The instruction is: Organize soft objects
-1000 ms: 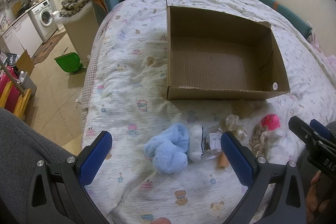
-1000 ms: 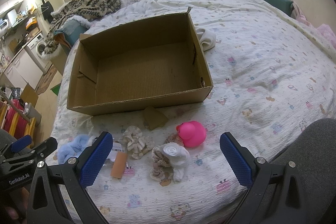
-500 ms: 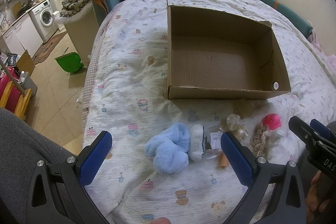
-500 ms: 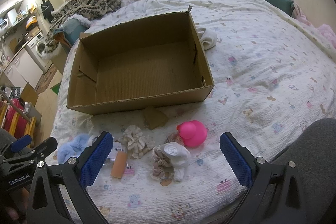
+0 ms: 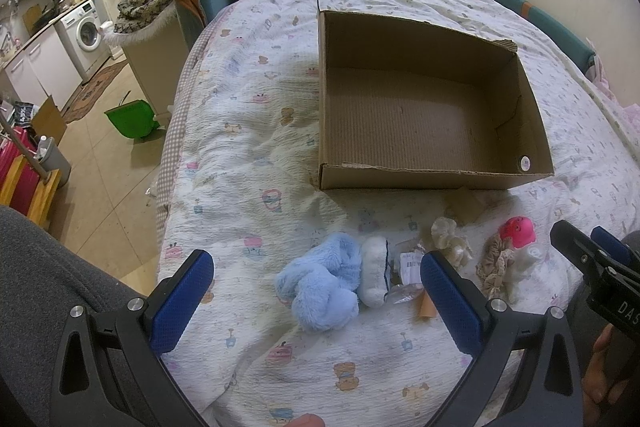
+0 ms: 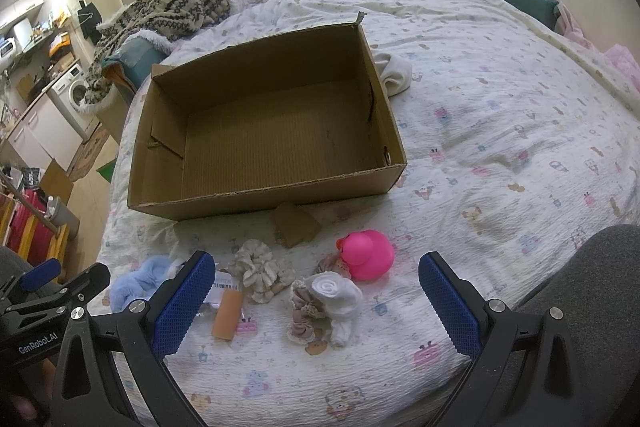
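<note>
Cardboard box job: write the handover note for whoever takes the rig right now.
Left hand-held gripper: open, holding nothing, over the blue fluffy item.
Right hand-held gripper: open, holding nothing, over the white rolled cloth and beige scrunchie.
Cardboard box: on the bed, nothing in it.
In a row in front of the box: blue fluffy item, white plush piece, cream scrunchie, beige scrunchie, white rolled cloth, pink duck.
Done: nothing boxed.
Left: presumably move every soft item into the box.

Left tool (image 5: 316,291) gapes above blue plush (image 5: 320,283); box (image 5: 432,179) beyond.
</note>
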A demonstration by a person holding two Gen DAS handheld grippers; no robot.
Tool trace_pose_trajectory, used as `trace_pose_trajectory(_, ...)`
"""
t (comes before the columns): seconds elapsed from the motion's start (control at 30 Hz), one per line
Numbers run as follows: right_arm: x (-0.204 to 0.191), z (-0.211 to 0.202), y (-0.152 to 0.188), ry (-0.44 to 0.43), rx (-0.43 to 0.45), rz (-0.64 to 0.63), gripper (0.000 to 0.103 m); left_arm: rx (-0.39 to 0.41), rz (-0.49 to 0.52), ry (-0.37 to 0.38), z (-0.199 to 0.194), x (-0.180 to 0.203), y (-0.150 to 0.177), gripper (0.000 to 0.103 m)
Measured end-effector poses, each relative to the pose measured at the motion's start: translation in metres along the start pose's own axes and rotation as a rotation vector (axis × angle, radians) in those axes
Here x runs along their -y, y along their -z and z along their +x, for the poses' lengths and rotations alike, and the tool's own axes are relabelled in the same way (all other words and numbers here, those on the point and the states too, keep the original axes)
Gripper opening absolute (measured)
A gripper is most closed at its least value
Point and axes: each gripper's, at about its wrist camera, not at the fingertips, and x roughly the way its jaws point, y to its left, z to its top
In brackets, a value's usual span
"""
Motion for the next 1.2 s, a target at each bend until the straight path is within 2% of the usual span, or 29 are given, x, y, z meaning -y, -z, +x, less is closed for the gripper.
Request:
trace_pose_trajectory(0.57, 0.0, 0.001, -0.001, 0.004, -0.003, 0.002, 0.103, -0.018, 0.0, -0.005, 0.002, -0.002, -0.001, 0.103)
trace_pose_trajectory(0.8, 0.015, 0.003, -0.024, -0.029, -0.021, 0.032, 0.103, -0.064, -0.023, -0.016, 0.007, -0.011, -0.018, 0.103)
trace_pose_trajectory(1.07, 0.034, 0.028, -0.042, -0.081, -0.147, 0.057, 0.103, -0.191, -0.099, -0.001, 0.032, -0.026, -0.032, 0.103)
trace_pose_trajectory(1.2, 0.044, 0.046, -0.035, -0.162, -0.219, 0.14, 0.103, -0.245, -0.122, 0.024, 0.044, -0.028, -0.034, 0.103)
